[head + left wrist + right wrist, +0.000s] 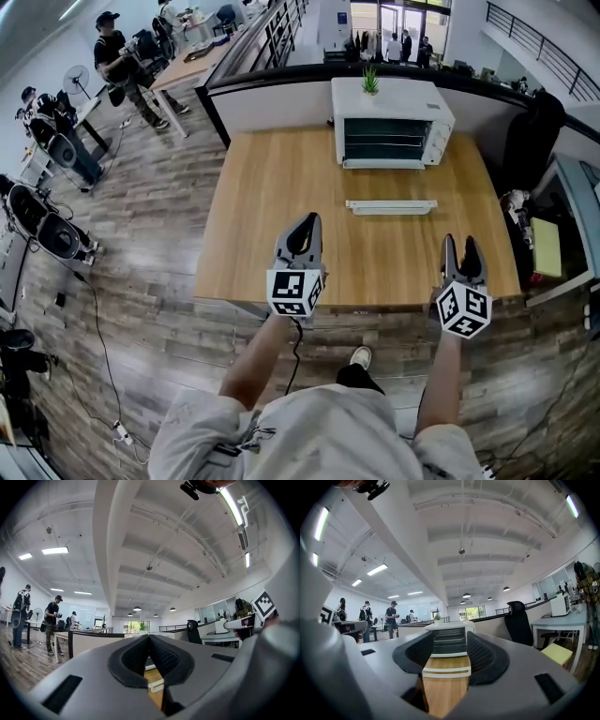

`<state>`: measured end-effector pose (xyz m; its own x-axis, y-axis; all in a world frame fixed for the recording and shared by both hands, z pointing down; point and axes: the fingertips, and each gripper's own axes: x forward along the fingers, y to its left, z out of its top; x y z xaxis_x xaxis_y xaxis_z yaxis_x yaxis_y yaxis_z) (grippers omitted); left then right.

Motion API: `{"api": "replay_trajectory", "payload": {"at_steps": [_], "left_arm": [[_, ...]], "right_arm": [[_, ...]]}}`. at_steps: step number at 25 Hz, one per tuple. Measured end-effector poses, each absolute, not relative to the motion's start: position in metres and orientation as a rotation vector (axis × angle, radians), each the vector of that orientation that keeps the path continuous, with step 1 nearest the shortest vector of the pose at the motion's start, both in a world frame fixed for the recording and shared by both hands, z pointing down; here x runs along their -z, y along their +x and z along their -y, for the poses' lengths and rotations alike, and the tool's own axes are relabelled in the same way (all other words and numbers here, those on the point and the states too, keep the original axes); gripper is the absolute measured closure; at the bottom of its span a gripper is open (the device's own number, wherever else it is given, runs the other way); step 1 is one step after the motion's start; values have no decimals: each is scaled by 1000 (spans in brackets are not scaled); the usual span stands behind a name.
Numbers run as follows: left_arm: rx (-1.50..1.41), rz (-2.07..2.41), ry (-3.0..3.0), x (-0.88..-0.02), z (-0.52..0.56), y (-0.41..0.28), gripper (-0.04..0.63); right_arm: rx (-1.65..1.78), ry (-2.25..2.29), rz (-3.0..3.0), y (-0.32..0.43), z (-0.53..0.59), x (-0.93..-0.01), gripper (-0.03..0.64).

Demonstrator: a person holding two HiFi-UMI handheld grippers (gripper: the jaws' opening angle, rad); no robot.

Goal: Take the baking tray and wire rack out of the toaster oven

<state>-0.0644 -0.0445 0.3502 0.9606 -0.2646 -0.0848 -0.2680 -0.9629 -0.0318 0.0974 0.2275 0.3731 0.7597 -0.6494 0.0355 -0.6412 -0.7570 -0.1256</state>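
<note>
Head view: the white toaster oven [392,127] stands at the upper centre of the wooden table [262,216], with a small plant [370,79] on its roof. Horizontal bars show in its dark front, so the baking tray and wire rack are probably inside, though I cannot tell one from the other. A long white strip [391,206] lies on the table just in front of it. The left gripper [307,221] and right gripper [460,242] hang over the table's near edge, well short of the toaster oven.

Left gripper view: the left gripper [149,638] has its jaws meeting at the tips, clenched on nothing.

Right gripper view: the right gripper [449,644] has its jaws apart and empty, framing the toaster oven [449,634] and the white strip [446,671]. A good approach would be to stay level, pass over the white strip, and spread the left jaws before reaching in.
</note>
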Motion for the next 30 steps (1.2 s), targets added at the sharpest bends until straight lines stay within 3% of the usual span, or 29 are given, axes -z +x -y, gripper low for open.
{"api": "replay_trajectory", "payload": {"at_steps": [11, 30], "left_arm": [[-101, -425, -3055, -346, 25, 20, 580], [-74, -511, -3074, -363, 71, 72, 580]], "right_arm": [[136, -2785, -1065, 179, -238, -381, 386], [175, -2759, -1173, 238, -178, -393, 386]]}}
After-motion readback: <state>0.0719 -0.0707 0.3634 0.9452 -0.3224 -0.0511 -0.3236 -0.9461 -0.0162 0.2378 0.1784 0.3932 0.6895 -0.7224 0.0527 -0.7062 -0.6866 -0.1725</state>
